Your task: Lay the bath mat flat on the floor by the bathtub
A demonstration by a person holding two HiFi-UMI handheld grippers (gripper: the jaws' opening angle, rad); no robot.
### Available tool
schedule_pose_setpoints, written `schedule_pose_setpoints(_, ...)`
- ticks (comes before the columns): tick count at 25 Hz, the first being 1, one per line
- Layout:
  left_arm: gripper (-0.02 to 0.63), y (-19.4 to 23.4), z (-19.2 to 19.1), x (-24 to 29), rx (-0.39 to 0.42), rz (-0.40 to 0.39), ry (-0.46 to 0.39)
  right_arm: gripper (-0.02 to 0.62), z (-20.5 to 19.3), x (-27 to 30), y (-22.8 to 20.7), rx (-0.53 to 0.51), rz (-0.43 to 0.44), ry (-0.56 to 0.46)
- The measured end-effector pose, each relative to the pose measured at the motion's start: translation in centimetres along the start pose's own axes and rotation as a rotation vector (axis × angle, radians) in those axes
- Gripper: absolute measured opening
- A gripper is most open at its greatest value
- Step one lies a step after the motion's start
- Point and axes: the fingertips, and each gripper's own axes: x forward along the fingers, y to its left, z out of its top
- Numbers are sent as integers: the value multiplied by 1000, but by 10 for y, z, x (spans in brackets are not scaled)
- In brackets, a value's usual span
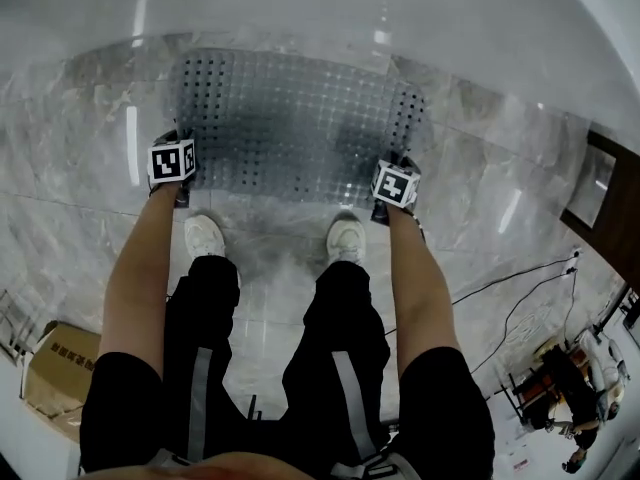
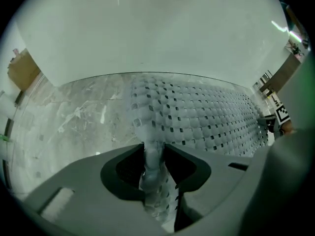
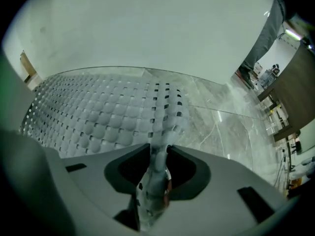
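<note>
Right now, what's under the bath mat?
The bath mat lies on the marble floor, which shows all around; the patch beneath is covered. Left gripper and right gripper pinch its near corners.

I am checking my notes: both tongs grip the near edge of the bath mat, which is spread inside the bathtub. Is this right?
No: the bath mat is spread on the floor beside the bathtub, not inside it, as the head view shows. The left tongs and right tongs do grip its near edge.
</note>
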Motion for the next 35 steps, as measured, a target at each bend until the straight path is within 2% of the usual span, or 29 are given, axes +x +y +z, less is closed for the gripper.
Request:
schedule_pose_setpoints(2, 129, 8, -7, 6, 17, 37, 14, 110, -6, 11, -2, 34, 19, 11)
schedule_pose_setpoints(3, 163, 13, -7, 6, 33, 65, 20, 138, -5, 14, -4, 59, 21, 13)
schedule_pose_setpoints(4, 233, 18, -5, 4, 50, 89, 25, 168, -2, 14, -6, 83, 19, 10)
schedule_pose_setpoints(5, 253, 21, -2, 0, 65, 101, 29, 200, 2, 11, -7, 100, 16, 4)
schedule_pose_setpoints(7, 258, 19, -2, -12, 69, 87, 36, 236, 6, -3, -11, 110, 6, 6)
schedule_pose_setpoints(9, 258, 13, -2, -33, 61, 64, 30, 239, 4, -29, -13, 113, 7, 19)
schedule_pose_setpoints(11, 257, 6, 7, -65, 62, 54, 13, 235, 6, -60, 3, 121, 66, 20)
schedule_pose_setpoints(12, 255, 2, 13, -82, 55, 47, -2, 191, 9, -78, 15, 104, 98, 11)
schedule_pose_setpoints(13, 229, -4, 19, -100, 42, 42, -26, 70, 15, -97, 26, 68, 120, -5)
schedule_pose_setpoints(14, 148, -10, 27, -121, 28, 43, -59, 17, 21, -119, 37, 25, 138, -27)
schedule_pose_setpoints(16, 7, -22, 48, -170, 13, 52, -138, 8, 37, -165, 57, -35, 177, -77)
schedule_pose_setpoints(19, 5, -46, 88, -253, -2, 22, -269, 6, 71, -244, 78, -41, 220, -170)
schedule_pose_setpoints(23, 5, -89, 139, -381, -29, -41, -430, 6, 133, -376, 83, -25, 253, -334)
schedule_pose_setpoints(30, 5, -171, 214, -622, 50, -134, -657, 5, 249, -641, 75, 40, 338, -657)
schedule_pose_setpoints(35, 5, -210, 260, -770, 91, -131, -819, 5, 323, -807, 46, 28, 375, -886)
